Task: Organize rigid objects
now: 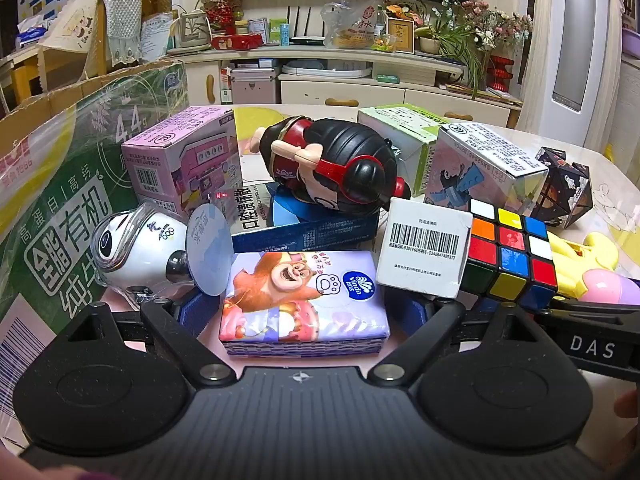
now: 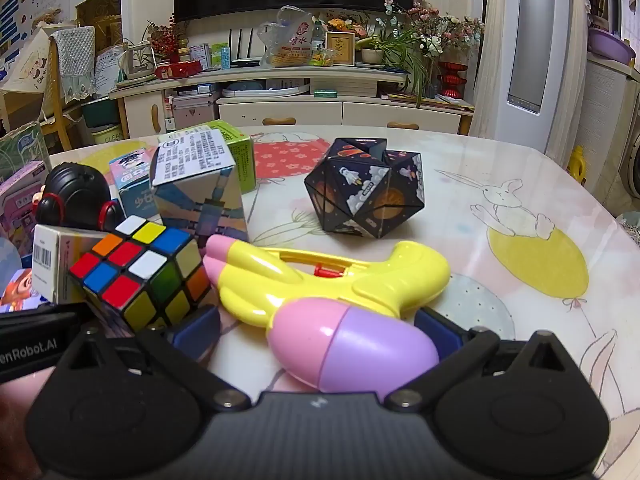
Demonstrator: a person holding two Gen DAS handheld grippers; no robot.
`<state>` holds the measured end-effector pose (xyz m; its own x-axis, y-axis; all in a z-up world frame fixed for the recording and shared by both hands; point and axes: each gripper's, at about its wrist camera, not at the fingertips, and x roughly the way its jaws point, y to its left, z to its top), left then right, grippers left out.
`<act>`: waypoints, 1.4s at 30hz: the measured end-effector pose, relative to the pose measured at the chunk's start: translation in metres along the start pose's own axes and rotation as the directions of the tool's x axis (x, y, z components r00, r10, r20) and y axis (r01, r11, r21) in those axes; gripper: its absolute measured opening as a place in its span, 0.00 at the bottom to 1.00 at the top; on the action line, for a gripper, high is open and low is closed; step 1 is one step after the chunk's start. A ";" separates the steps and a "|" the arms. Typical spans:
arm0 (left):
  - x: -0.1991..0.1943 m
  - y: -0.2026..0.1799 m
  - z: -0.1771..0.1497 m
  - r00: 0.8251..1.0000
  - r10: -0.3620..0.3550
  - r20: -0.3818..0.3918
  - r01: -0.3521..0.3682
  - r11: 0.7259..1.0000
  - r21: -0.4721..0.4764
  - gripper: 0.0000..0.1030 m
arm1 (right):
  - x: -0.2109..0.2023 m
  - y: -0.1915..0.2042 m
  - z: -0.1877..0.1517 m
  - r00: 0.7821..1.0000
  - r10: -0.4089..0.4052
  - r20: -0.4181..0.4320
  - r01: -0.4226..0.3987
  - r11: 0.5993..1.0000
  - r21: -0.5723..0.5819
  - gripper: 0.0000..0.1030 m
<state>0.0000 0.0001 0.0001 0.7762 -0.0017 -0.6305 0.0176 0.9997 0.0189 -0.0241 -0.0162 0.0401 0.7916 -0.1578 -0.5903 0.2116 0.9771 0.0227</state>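
In the left wrist view my left gripper [image 1: 304, 312] is open, its blue fingertips on either side of a tissue pack with a cartoon bear [image 1: 304, 300]. Behind it lie a panda figure [image 1: 136, 252], a pink box [image 1: 184, 160], a blue box [image 1: 308, 232] with a black-haired doll [image 1: 340, 160] on it, a white barcode box [image 1: 426, 246] and a Rubik's cube [image 1: 512, 256]. In the right wrist view my right gripper [image 2: 316, 324] is open around the pink-purple tank of a yellow water gun [image 2: 340, 276]. The cube [image 2: 140, 272] is to its left.
A big green carton [image 1: 60, 208] stands at the left. A dark space-print folding cube [image 2: 364, 188] and upright boxes [image 2: 200, 184] stand mid-table. The table edge [image 2: 600, 200] curves at the right. A TV cabinet lies beyond.
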 end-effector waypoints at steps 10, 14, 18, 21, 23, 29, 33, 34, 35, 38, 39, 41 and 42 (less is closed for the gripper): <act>-0.010 0.004 -0.009 1.000 -0.017 -0.003 0.018 1.000 0.016 1.00 | -0.011 -0.001 -0.009 1.000 0.021 -0.008 -0.021 1.000 -0.010 1.00; -0.024 0.008 -0.021 1.000 -0.015 -0.005 0.015 1.000 0.017 1.00 | -0.024 0.002 -0.020 1.000 0.022 -0.010 -0.022 1.000 -0.012 1.00; -0.038 0.014 -0.026 1.000 -0.014 -0.008 0.014 1.000 0.009 1.00 | -0.039 0.005 -0.030 1.000 0.008 0.001 -0.008 1.000 -0.028 1.00; -0.050 0.019 -0.027 1.000 -0.014 0.008 0.014 1.000 0.021 1.00 | -0.057 0.008 -0.034 1.000 0.007 0.020 -0.006 0.999 -0.034 0.99; -0.060 0.024 -0.027 0.999 -0.022 0.027 0.022 1.000 0.023 1.00 | -0.072 0.010 -0.036 0.999 -0.005 0.053 0.006 1.000 -0.030 1.00; -0.091 0.045 -0.028 0.997 -0.030 0.072 0.029 0.999 0.015 1.00 | -0.118 0.020 -0.037 0.991 0.008 0.131 -0.010 1.000 0.008 1.00; -0.113 0.065 -0.029 0.995 -0.018 0.099 0.019 1.000 -0.003 1.00 | -0.147 0.035 -0.038 0.984 0.021 0.179 -0.021 1.000 -0.001 1.00; -0.117 0.069 -0.030 0.995 -0.010 0.102 0.011 1.000 -0.009 1.00 | -0.154 0.040 -0.038 0.981 0.030 0.191 -0.028 1.000 -0.014 1.00; -0.121 0.073 -0.030 0.994 -0.004 0.107 0.005 1.000 -0.016 1.00 | -0.161 0.046 -0.039 0.979 0.037 0.202 -0.031 0.999 -0.030 1.00; -0.137 0.084 -0.032 0.993 0.020 0.118 -0.017 0.999 -0.027 1.00 | -0.181 0.064 -0.039 0.973 0.052 0.224 -0.037 0.997 -0.072 1.00; -0.139 0.083 -0.028 0.992 0.028 0.120 -0.024 0.999 -0.028 1.00 | -0.186 0.070 -0.040 0.972 0.060 0.226 -0.043 0.996 -0.083 1.00; -0.150 0.094 -0.031 0.990 0.041 0.134 -0.036 0.999 -0.039 1.00 | -0.196 0.082 -0.039 0.970 0.085 0.229 -0.063 0.993 -0.101 1.00; -0.154 0.100 -0.032 0.989 0.045 0.141 -0.039 0.998 -0.047 1.00 | -0.201 0.087 -0.039 0.968 0.098 0.232 -0.074 0.991 -0.111 1.00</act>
<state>-0.1376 0.1008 0.0745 0.8575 0.0398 -0.5129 -0.0425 0.9991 0.0065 -0.1870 0.1063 0.1297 0.9200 -0.0902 -0.3815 0.0876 0.9959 -0.0241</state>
